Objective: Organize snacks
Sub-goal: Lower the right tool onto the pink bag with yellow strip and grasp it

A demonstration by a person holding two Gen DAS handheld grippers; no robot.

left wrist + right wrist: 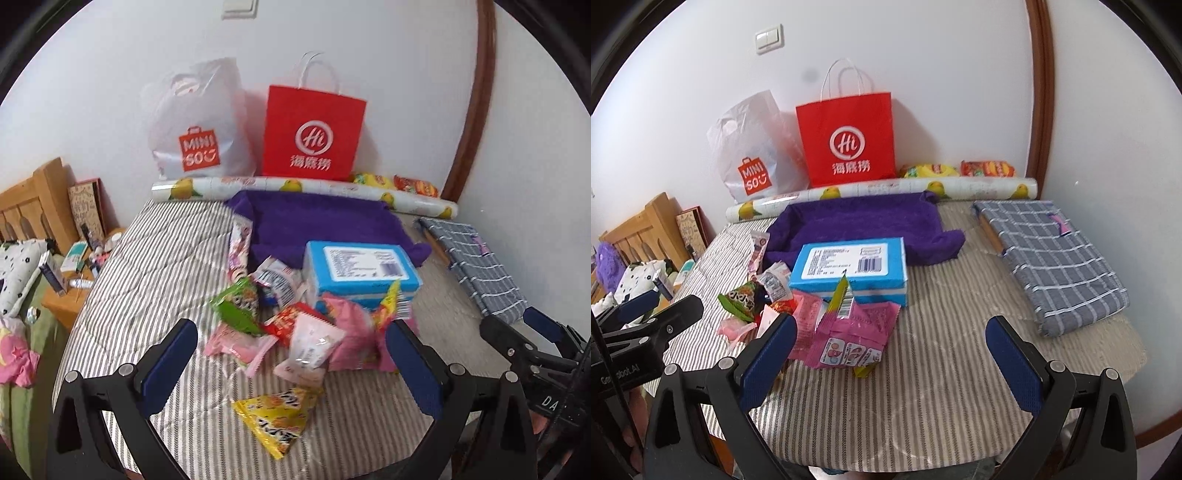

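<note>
Even, soft indoor light, moderately bright, no hard shadows; source probably overhead, can't confirm. Faint shadow behind the red paper bag (pixel 849 144) on the white wall (pixel 923 74). Mild sheen on the clear plastic over the striped cloth (pixel 155 258). Snack packets (pixel 295 332) smeared by motion blur in the left wrist view; right wrist view slightly soft overall. Strong fisheye bending: door frame (pixel 1039 92) curves, black vignette in all corners.

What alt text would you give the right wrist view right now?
The open right hand-held gripper hovers over a striped cloth, empty, facing a blue box with loose snack packets piled at its front and left. Behind lie a purple towel and a red paper bag against the wall.
</note>
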